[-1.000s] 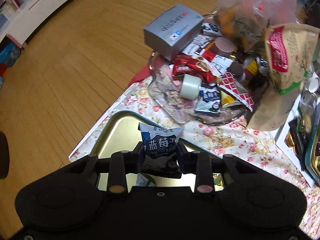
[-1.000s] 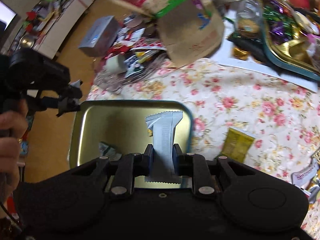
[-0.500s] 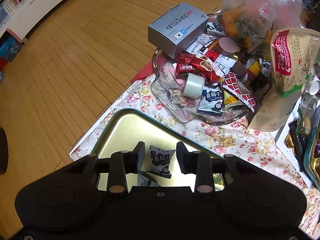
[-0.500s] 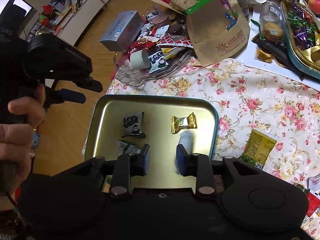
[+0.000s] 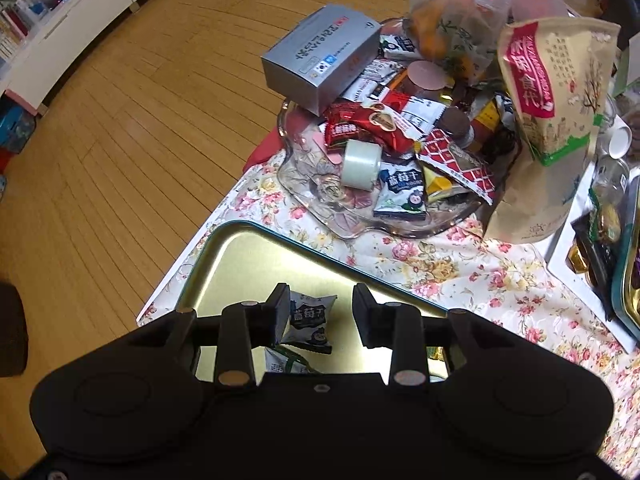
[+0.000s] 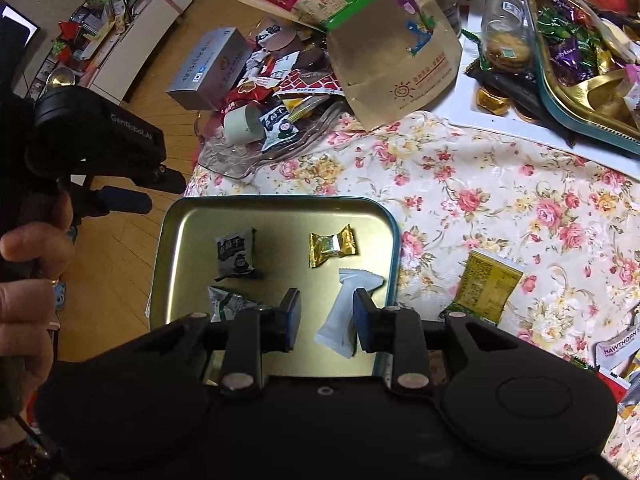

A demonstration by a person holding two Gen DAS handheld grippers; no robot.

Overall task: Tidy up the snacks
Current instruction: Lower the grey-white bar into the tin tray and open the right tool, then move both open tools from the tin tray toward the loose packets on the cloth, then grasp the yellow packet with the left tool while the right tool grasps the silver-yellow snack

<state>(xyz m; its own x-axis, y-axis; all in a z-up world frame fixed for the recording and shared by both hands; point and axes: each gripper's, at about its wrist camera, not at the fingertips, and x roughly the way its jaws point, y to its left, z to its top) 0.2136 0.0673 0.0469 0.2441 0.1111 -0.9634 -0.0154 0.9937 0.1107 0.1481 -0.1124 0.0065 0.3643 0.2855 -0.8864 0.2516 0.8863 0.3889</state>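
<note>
No longer pinching packets: both now lying in the shiny gold tray (image 6: 276,206). Hovering spread, left hand-held gripper (image 5: 320,312) over the crinkly blueberry pack (image 5: 310,320), right hand-held gripper (image 6: 326,320) beside the smooth white sachet (image 6: 346,312).

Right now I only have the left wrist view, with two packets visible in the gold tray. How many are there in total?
Observer: Four in the tray: blueberry packet, green-white packet, gold candy, white packet.
Operator: Is the right gripper holding the white one?
Observer: No, it's open; the white packet lies loose on the tray.
Operator: Anything outside the tray nearby?
Observer: A yellow packet on the floral cloth, past the tray's right edge in the right wrist view.
</note>
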